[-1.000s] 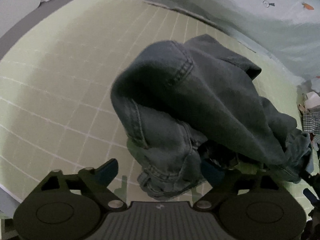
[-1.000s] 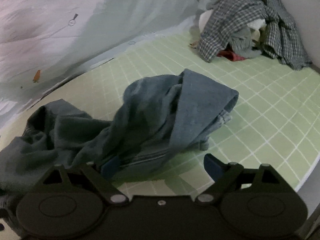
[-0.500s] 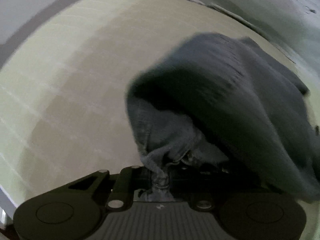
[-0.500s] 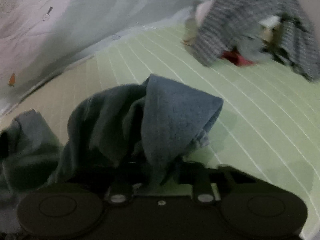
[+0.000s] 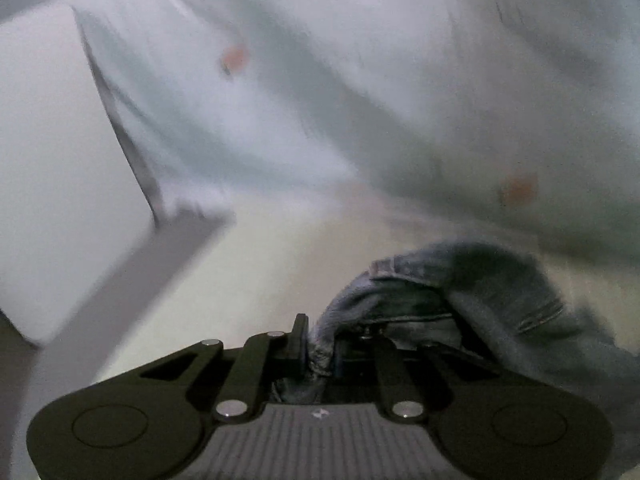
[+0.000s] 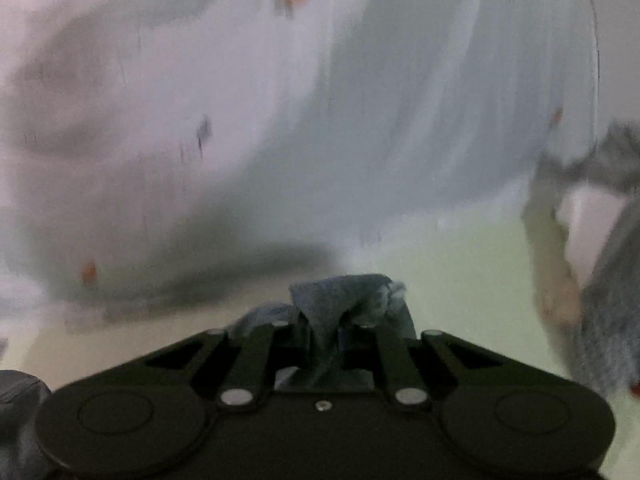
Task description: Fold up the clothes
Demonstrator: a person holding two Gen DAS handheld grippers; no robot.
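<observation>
A pale sheet (image 5: 360, 80) dotted with small orange carrot prints hangs as the backdrop in both views, heavily blurred. Below it lies a light green mat (image 6: 460, 264). At left stands a plain white panel (image 5: 52, 160). Light is dim and even.

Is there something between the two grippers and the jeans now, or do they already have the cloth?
Nothing visible does. The left gripper and the right gripper each pinch a fold of the jeans; their jaws are closing on it.
</observation>
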